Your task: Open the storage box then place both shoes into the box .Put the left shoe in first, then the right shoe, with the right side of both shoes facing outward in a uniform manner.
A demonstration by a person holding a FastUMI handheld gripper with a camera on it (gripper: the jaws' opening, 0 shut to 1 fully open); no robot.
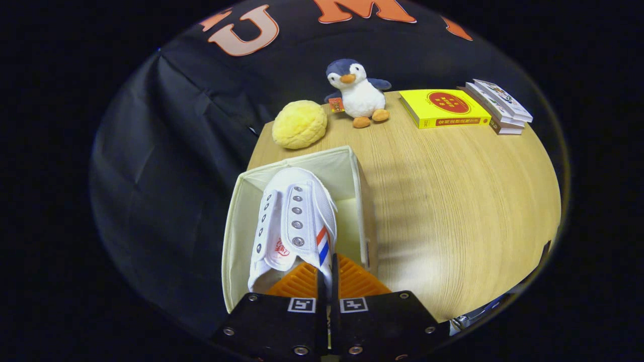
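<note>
A white canvas shoe (294,221) with metal eyelets and a red, white and blue stripe hangs toe-forward over the open cream storage box (352,171). My gripper (327,274) is shut on the shoe's collar, the two fingers pressed together on the thin rim beside the stripe. The box stands at the wooden table's left edge with its mouth up. The shoe covers much of the box's inside, and pale floor shows to the shoe's right. I cannot tell whether another shoe lies beneath it.
Beyond the box sit a yellow round plush (299,124), a penguin toy (357,95), a yellow book (445,108) and a stack of thin books (500,108) along the far edge. Bare wooden table (453,201) spreads to the right of the box. Black cloth hangs left.
</note>
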